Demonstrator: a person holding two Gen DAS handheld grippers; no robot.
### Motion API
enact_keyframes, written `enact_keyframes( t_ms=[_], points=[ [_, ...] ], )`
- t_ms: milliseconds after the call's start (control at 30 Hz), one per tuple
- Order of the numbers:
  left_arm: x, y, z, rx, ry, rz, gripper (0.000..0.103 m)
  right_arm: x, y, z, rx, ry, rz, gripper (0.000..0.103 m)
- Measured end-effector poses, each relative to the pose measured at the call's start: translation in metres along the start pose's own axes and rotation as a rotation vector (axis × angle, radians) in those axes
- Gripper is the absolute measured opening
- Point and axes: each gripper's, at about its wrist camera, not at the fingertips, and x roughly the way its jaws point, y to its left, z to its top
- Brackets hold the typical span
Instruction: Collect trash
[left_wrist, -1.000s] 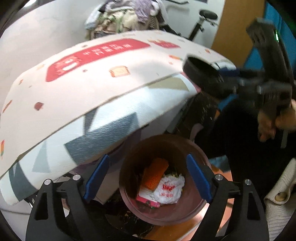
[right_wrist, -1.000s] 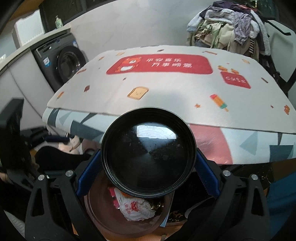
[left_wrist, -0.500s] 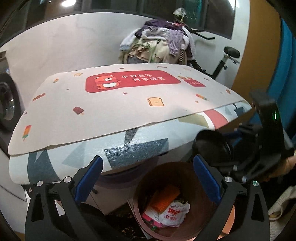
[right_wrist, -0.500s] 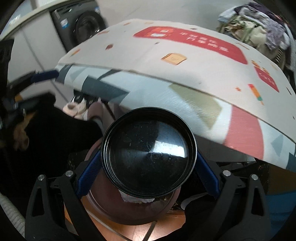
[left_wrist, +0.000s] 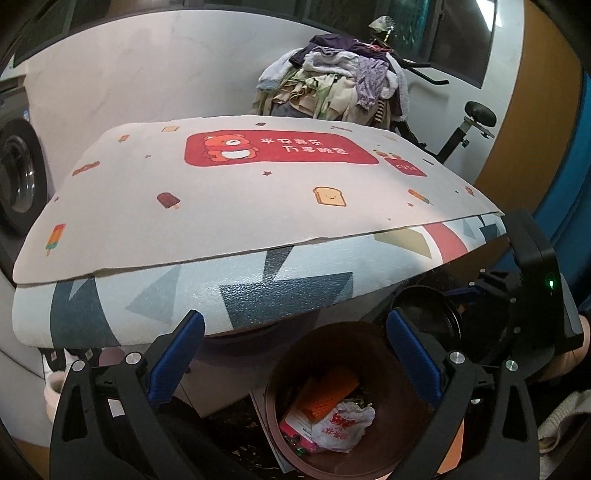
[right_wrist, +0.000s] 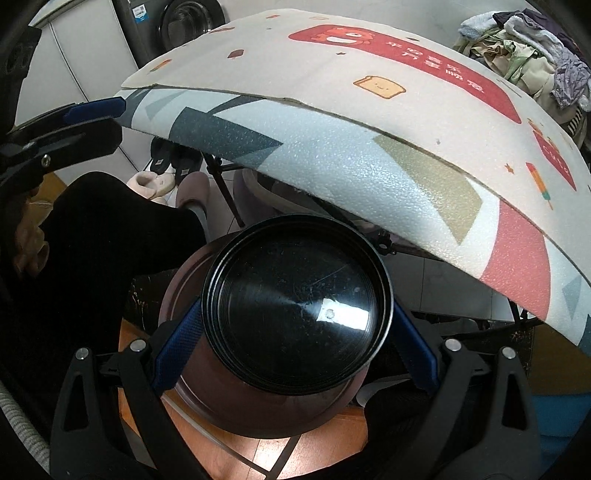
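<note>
While the right gripper (right_wrist: 295, 332) is clamped across the rim of a black round container (right_wrist: 295, 317), that container is held just above the brown trash bin (right_wrist: 221, 398), beside the table's near edge. It is judged light, stiff and glossy, likely slippery; the rim, pinched at opposite sides, seems the soundest hold. The left gripper (left_wrist: 291, 354) is spread apart, holding nothing, over the bin, where a crumpled white bag (left_wrist: 340, 424) and an orange packet (left_wrist: 325, 395) lie. Whether the container is empty cannot be told.
</note>
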Motion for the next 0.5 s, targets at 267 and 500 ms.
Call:
enact_keyframes(
  t_ms=[267, 500],
  points=[
    [0.001, 0.0, 0.0, 0.0, 0.006, 0.004, 0.097, -0.003, -0.003, 0.0, 0.014, -0.014, -0.02, 0.097],
    [0.002, -0.006, 0.001, 0.026, 0.004, 0.031, 0.097, -0.011, -0.013, 0.0, 0.061, -0.05, -0.035, 0.097]
  ],
)
